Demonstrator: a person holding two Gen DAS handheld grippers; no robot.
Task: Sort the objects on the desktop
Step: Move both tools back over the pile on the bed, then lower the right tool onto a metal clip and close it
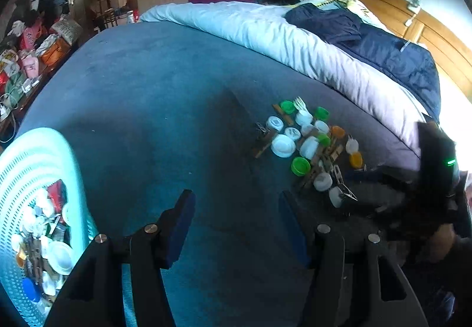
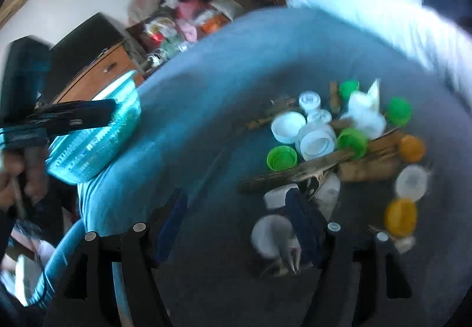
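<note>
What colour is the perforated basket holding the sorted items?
Light turquoise; the basket shows best in the left wrist view.

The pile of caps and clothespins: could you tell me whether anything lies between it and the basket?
Nothing visible does. Only bare blue bedspread separates the pile from the turquoise basket at the bed's edge.
</note>
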